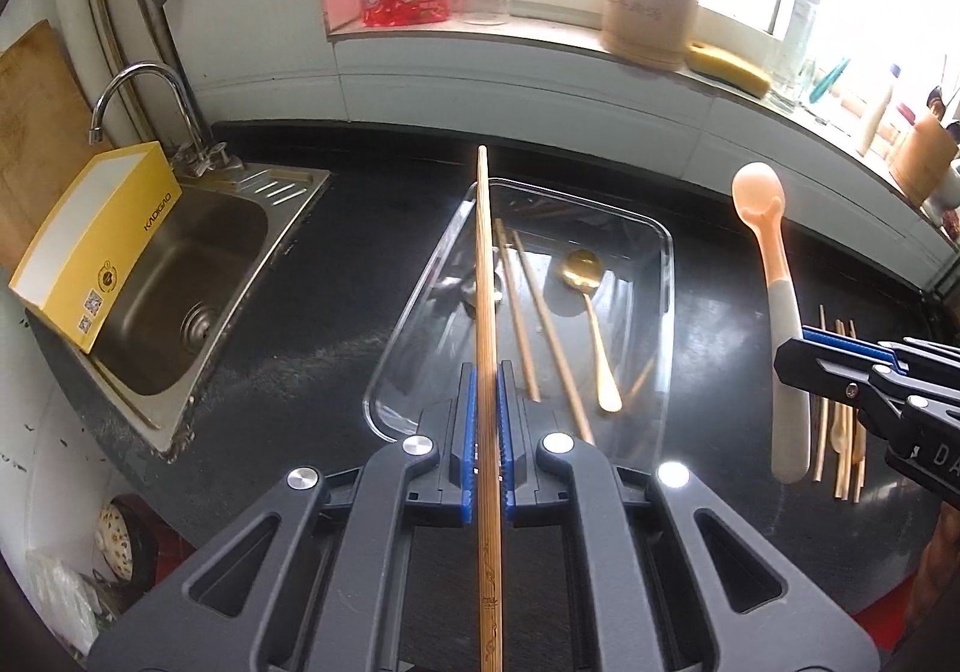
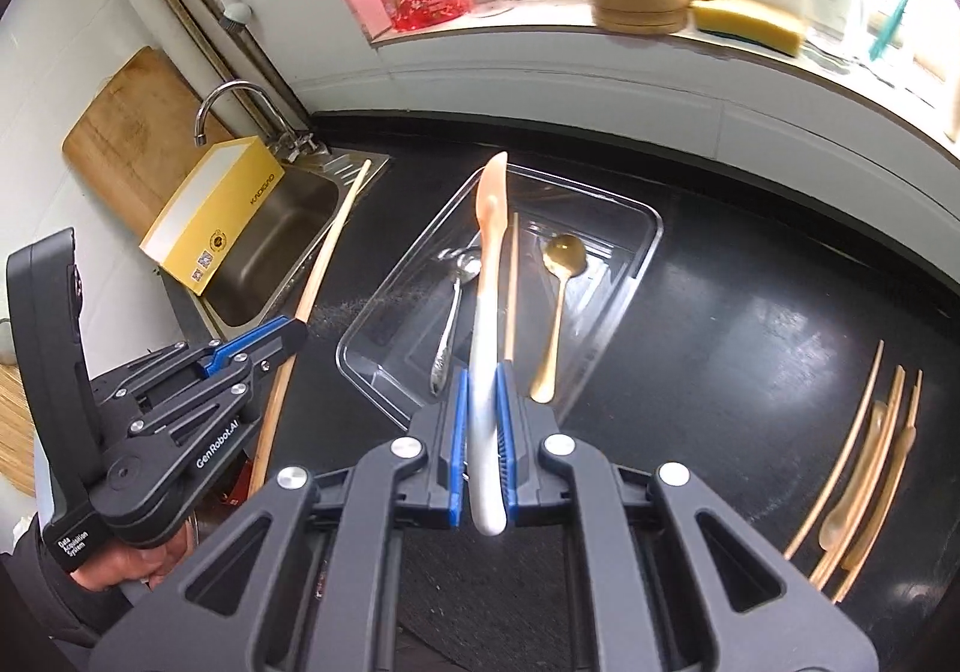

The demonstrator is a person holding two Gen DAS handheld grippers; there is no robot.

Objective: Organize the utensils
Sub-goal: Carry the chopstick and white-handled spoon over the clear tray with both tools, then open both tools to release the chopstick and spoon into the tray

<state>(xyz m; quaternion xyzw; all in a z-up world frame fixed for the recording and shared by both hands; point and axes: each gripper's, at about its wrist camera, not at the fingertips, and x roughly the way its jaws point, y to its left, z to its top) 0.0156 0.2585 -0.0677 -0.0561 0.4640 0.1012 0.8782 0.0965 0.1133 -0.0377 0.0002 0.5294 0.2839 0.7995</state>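
Left gripper: jaws pressed together on a long bamboo chopstick, which runs straight forward out of the jaws and above the tray.
Right gripper: jaws clamped on the white handle of a pink spoon; its bowl points forward, over the tray.
Ahead of both jaws: clear plastic tray on the black counter; inside lie a gold spoon, a silver spoon and some chopsticks.
Right of the right jaws: loose chopsticks and pale spoons on the counter, not yet sorted.
Far left: sink.
Progress: I judge about half; two utensils are in the jaws, the right pile remains.
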